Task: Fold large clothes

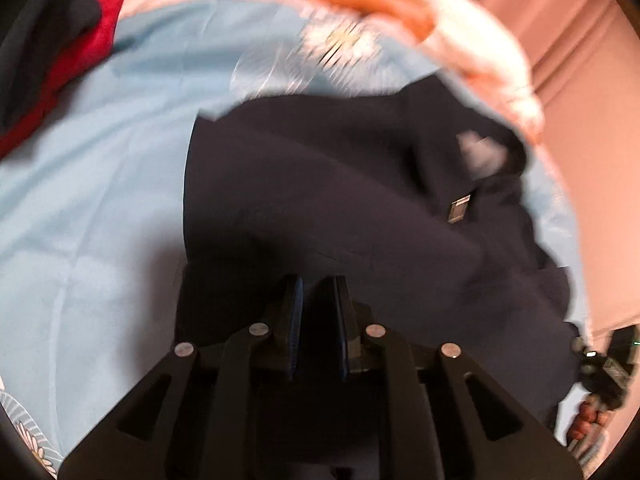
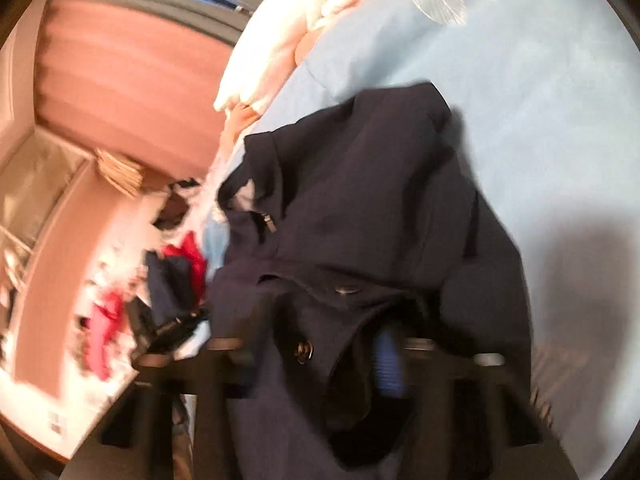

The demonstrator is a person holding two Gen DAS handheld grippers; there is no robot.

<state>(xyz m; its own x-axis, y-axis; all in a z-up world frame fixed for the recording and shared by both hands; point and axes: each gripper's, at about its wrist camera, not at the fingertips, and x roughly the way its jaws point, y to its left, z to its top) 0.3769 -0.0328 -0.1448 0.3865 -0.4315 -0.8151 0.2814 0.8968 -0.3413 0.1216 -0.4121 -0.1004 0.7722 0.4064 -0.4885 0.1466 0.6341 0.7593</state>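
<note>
Both fisheye views bend strongly at their dark rims; motion blur smears everything, and a soft shadow falls on the bright pale-blue cotton bedsheet (image 2: pixel 560 112).

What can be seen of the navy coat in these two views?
The coat is dark navy, of a matte, heavy-looking woven cloth. It lies crumpled and partly folded on the light blue sheet, near the bed's edge. A dark button, a brown button and a zipper pull show, with a grey lining patch near the collar. Its near part drapes over the right gripper, hiding the grip. The left gripper, jaws narrowly apart, sits over its near edge; both views are blurred.
</note>
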